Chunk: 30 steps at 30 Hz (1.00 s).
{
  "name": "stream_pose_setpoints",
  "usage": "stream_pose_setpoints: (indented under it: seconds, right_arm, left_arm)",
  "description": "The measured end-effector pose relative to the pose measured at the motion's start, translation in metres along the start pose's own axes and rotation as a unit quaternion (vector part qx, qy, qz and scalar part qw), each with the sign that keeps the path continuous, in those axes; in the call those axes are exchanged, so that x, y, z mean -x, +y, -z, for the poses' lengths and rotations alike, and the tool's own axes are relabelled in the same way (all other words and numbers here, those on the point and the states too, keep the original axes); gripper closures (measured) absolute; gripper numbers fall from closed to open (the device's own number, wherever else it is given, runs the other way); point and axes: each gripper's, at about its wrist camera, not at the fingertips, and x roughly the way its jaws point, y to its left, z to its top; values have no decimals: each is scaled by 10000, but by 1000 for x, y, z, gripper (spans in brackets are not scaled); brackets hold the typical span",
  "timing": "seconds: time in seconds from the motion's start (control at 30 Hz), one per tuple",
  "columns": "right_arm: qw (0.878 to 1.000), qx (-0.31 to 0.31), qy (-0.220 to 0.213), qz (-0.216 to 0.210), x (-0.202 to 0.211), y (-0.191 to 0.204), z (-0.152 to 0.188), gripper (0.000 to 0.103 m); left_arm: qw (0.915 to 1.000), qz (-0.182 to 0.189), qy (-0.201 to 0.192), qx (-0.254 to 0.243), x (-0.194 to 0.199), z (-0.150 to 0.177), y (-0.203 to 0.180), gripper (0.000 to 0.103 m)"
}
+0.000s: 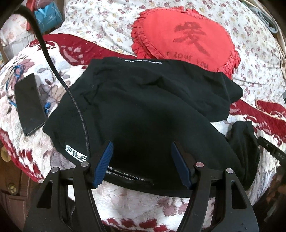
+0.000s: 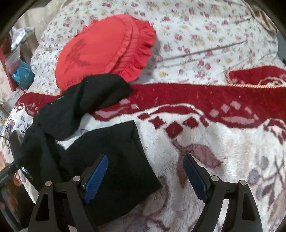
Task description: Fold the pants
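A bed (image 2: 196, 128) is covered by a fluffy white blanket (image 1: 135, 201) patterned with dark red bands and muted flowers. Beyond it, a white quilt (image 2: 196, 41) printed with small pink flowers is spread. A round red frilled cushion (image 1: 185, 35) is laid on the quilt. A dark phone (image 1: 29, 105) is seen on the blanket at the left, and a blue box (image 1: 47, 15) is glimpsed past the bed's far left corner.

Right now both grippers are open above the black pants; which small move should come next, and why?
Probably lower the left gripper and close it on the near edge of the black pants. Its jaws are wide apart with cloth between them, holding nothing. The right gripper is also open, over a loose leg end on the blanket.
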Motion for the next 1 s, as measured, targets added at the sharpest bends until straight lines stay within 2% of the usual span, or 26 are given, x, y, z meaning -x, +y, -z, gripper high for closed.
stream_pose_setpoints:
  seconds: [0.13,0.2,0.23,0.3,0.37,0.57,0.63,0.73,0.87,1.0]
  right_arm:
    - [9992,214,147,-288,-25,8,-6,21]
    - [9991,341,15,-265,-29,14,-4,47]
    - [9984,488,-98,-266,-26,19,-3,81]
    - [9970,648,-232,-362,-18,24,-1,88]
    - [9962,693,-272,-444,-10,24,0,90]
    - [9957,647,-658,31,44,-9,-9,91]
    - [9967,532,-602,108,55,-25,-8,92]
    - [9968,554,-324,477,47,-35,2,92]
    - [9958,583,29,710,10,-36,9,92]
    - [9957,515,-116,765,23,-45,-4,92]
  left_arm:
    - [10000,-50,36,-12,-1,0,0,36]
    - [10000,-88,24,16,1,-1,3,36]
    - [9999,-115,7,21,2,-1,4,36]
    - [9999,-151,-17,62,3,-2,8,36]
    - [9998,-138,-20,145,5,-4,12,36]
    - [9995,-89,-159,246,17,-7,19,36]
    - [9994,-71,-175,283,19,-6,21,36]
    - [9994,-108,-135,302,16,-4,24,36]
    - [9992,-266,48,310,5,2,30,36]
    - [9988,-329,-6,375,11,4,41,36]
